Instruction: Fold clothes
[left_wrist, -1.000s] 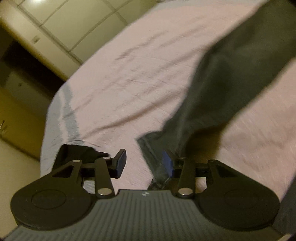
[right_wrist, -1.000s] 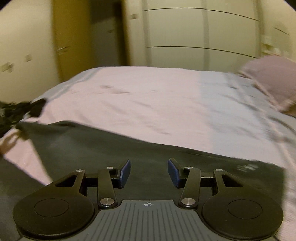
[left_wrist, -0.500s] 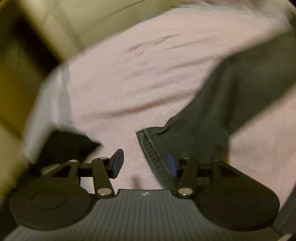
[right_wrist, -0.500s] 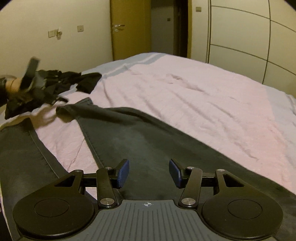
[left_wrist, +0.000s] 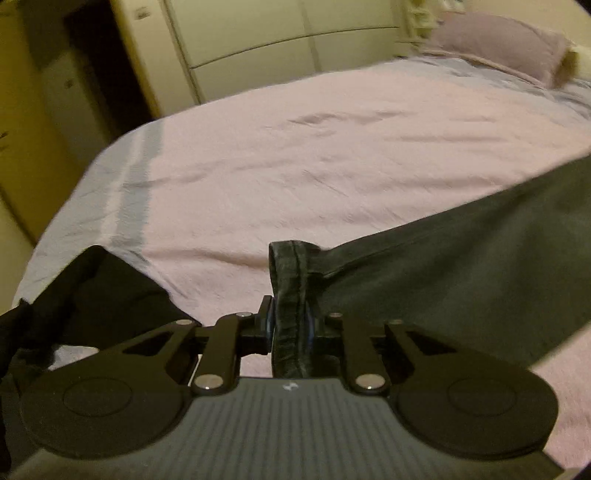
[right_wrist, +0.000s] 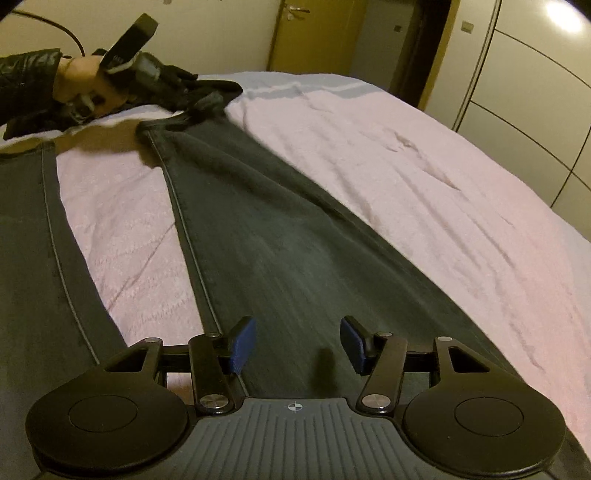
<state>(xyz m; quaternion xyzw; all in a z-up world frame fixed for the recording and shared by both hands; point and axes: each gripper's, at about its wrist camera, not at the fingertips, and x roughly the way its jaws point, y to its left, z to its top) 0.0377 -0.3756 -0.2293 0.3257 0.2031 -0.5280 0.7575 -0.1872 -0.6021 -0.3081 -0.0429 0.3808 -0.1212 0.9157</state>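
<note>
Black clothes pile (left_wrist: 110, 295) beside trousers (left_wrist: 461, 273)

Dark grey jeans (right_wrist: 280, 236) lie on my pink bedspread (right_wrist: 424, 177); black clothes (left_wrist: 110, 295) at nine o'clock; my pads (right_wrist: 242, 343) are blue.

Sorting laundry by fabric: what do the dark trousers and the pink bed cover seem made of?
Trousers: likely denim, matte charcoal with a faded, brushed look and thick stitched seams and hem.
Bed cover: apparently soft woven cotton, matte pink, finely wrinkled; the exact fibre cannot be told.
</note>
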